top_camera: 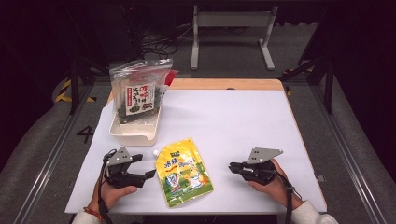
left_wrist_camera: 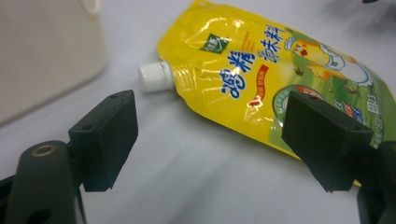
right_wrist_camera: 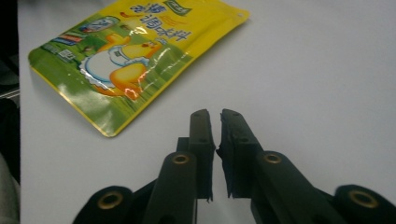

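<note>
A yellow spouted pouch with a cartoon chicken lies flat near the table's front, its white cap pointing to the far left. My left gripper sits just left of it, open. In the left gripper view the pouch and cap lie ahead of the wide-apart jaws of the left gripper, with nothing between them. My right gripper rests to the pouch's right and points at it. In the right gripper view the right gripper is shut and empty, short of the pouch.
A cream tray stands at the back left and holds a clear zip bag of packets upright. The tray's wall is close to the left gripper. The white tabletop stretches right; a metal stand is beyond the table.
</note>
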`<move>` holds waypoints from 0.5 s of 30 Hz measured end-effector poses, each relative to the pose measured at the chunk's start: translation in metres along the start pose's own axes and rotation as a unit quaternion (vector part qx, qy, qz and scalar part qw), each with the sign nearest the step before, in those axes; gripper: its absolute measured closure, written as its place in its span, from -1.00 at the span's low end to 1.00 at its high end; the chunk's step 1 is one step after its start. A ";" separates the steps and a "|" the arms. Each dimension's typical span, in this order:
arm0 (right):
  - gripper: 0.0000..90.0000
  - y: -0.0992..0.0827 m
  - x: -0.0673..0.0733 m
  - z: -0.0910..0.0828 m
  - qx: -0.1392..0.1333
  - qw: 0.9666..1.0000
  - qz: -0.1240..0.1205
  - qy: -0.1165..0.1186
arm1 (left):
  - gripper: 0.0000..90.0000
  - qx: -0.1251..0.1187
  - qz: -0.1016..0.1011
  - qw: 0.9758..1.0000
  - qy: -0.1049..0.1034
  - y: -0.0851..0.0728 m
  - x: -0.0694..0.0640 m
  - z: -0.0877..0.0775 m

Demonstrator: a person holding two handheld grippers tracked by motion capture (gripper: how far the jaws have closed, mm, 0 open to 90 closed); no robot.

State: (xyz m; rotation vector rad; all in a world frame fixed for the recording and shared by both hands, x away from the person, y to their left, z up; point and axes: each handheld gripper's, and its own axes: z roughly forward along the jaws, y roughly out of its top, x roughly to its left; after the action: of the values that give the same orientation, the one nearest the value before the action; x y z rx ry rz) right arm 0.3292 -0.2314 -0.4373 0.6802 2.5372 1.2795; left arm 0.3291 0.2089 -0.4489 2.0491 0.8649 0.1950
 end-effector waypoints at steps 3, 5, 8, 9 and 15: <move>0.99 0.002 0.006 0.004 -0.001 1.000 -0.005 0.018 | -0.61 0.014 -0.002 1.000 -0.004 -0.001 0.000 0.005; 1.00 0.004 0.010 0.008 0.000 1.000 -0.010 0.025 | -0.62 0.020 -0.012 1.000 -0.011 -0.002 0.000 0.008; 0.99 0.007 0.016 0.013 0.004 0.999 -0.017 0.032 | -0.63 0.025 -0.022 0.999 -0.020 -0.003 0.001 0.011; 0.99 0.008 0.018 0.014 0.003 0.999 -0.019 0.035 | -0.63 0.027 -0.026 0.999 -0.020 -0.003 0.001 0.013; 0.99 0.015 0.035 0.020 -0.002 0.998 -0.030 0.055 | -0.68 0.050 -0.032 0.998 -0.022 -0.004 0.001 0.022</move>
State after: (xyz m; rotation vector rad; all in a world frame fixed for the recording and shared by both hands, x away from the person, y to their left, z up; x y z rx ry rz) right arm 0.3115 -0.1923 -0.4368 0.5434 2.6195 1.3373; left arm 0.3370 0.1963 -0.4652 2.1061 0.9283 0.0736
